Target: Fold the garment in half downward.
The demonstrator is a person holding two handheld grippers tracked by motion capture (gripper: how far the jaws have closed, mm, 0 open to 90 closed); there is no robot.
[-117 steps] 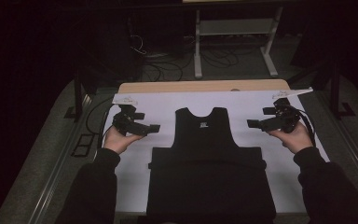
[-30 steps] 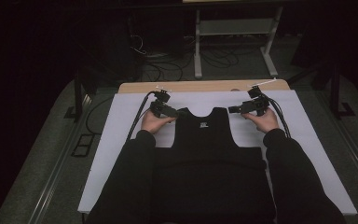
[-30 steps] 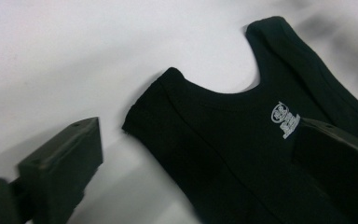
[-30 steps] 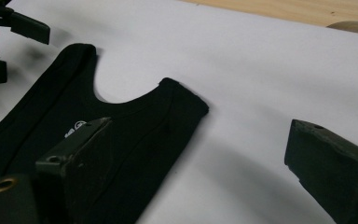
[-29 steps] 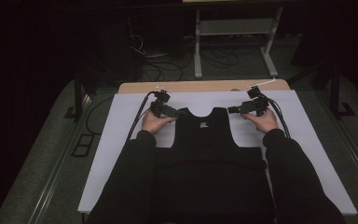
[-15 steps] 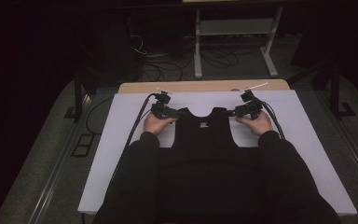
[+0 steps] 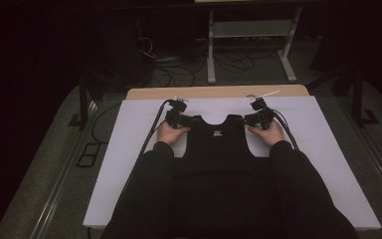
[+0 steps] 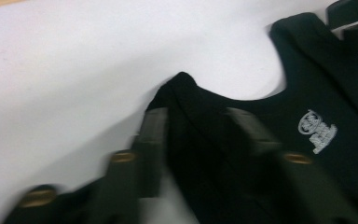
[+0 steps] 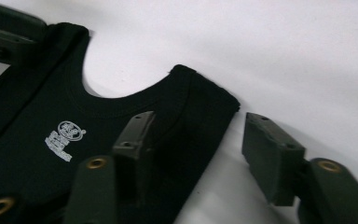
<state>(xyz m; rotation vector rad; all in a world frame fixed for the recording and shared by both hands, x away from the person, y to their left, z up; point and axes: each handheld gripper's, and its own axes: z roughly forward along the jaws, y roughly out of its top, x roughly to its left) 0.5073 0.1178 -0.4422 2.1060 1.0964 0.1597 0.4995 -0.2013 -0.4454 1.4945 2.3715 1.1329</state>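
A black top (image 7: pixel 219 144) is laid flat on the white table (image 7: pixel 129 149). Its 11 o'clock strap is straddled by the half-open left gripper (image 7: pixel 191 120). Its 1 o'clock strap is straddled by the half-open right gripper (image 7: pixel 243 119); both have just been closing, nothing pinched yet.

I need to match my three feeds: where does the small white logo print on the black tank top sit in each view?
High view: logo print at picture centre, just below the neckline of the tank top.
Left gripper view: logo print at right of centre, below the neckline.
Right gripper view: logo print at left, under the neckline curve.
Shared landmark: the scooped neckline against the white table cover.
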